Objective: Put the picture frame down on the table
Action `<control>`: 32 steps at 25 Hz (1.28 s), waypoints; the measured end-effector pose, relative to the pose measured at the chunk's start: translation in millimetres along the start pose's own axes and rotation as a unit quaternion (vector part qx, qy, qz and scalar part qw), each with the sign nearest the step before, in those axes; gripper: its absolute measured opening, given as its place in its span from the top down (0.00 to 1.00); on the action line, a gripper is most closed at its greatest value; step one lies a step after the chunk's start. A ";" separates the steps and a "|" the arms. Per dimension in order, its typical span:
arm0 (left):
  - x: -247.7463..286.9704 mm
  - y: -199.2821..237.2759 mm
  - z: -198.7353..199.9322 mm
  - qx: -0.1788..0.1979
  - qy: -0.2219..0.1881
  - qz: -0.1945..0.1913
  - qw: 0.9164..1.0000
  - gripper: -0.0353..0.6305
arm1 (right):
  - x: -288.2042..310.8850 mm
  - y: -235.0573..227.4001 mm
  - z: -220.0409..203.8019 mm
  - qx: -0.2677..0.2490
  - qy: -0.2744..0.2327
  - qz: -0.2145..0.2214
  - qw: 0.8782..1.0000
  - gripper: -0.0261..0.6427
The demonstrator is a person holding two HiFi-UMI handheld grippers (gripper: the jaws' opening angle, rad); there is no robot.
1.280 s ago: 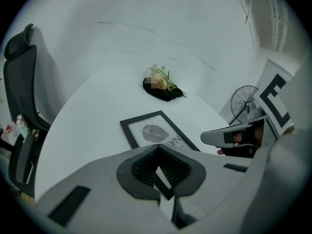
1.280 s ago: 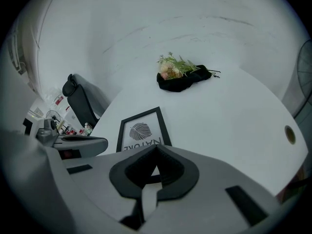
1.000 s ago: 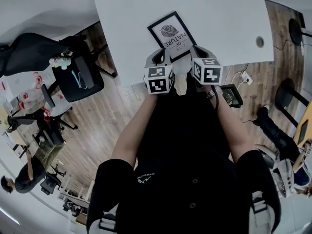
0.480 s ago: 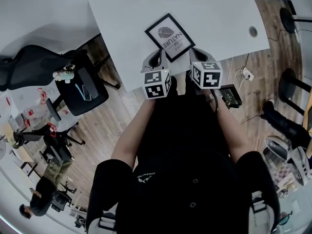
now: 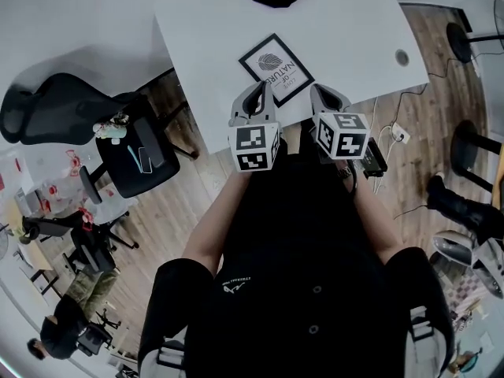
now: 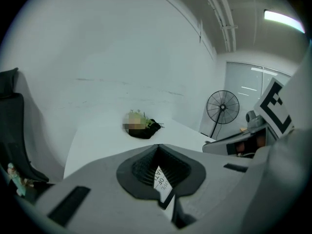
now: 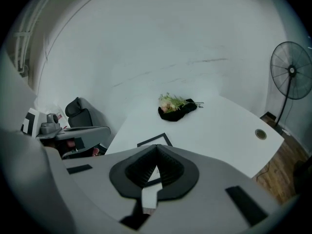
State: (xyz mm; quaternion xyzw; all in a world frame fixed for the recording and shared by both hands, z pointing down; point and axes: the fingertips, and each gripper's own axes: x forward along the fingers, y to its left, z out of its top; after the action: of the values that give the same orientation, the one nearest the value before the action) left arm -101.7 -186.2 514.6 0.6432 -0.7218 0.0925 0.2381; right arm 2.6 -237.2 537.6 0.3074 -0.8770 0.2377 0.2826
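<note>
Left gripper point(image 6: 157, 146): your fingers point(image 6: 134, 168) meet at the tips, closed pad to pad, with nothing pinched there.
Picture frame point(image 6: 162, 182): you see only a sliver of it through the hollow behind the fingertips, a black edge and white print with part of the lettering.
Worktop point(image 6: 97, 140): white, running from your fingers to the pale wall.
Dark bundle point(image 6: 146, 129): sits on the far part of the worktop, with green sprigs on top.
Right gripper point(image 6: 209, 147): comes in at your right, its marker cube point(image 6: 275, 112) large at the edge.
Fan point(image 6: 223, 107): stands beyond the worktop's far right corner.
Chair point(image 6: 12, 126): its dark back is at your left edge.
</note>
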 end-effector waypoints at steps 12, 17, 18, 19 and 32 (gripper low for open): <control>-56.2 -29.8 91.6 0.041 -0.108 -0.021 0.993 0.94 | -87.6 44.3 88.8 -0.037 -0.147 0.015 0.988 0.96; -76.8 -30.0 122.0 0.047 -0.142 -0.020 0.989 0.94 | -116.9 58.2 118.3 -0.062 -0.193 0.008 0.979 0.96; -81.7 -28.1 128.8 0.047 -0.150 -0.019 0.987 0.94 | -120.5 60.6 124.2 -0.071 -0.202 0.004 0.977 0.96; -87.1 -25.8 135.9 0.046 -0.159 -0.017 0.986 0.94 | -123.6 62.8 129.8 -0.080 -0.211 0.001 0.974 0.96; -129.4 11.3 168.5 0.050 -0.216 0.041 0.974 0.94 | -129.4 92.8 169.2 -0.115 -0.283 0.022 0.952 0.96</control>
State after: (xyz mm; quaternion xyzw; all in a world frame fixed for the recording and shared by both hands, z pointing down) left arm -142.9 -144.1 310.2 0.6288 -0.7765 -0.0031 0.0401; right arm -34.8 -219.9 308.9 0.3085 -0.9488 0.0449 0.0514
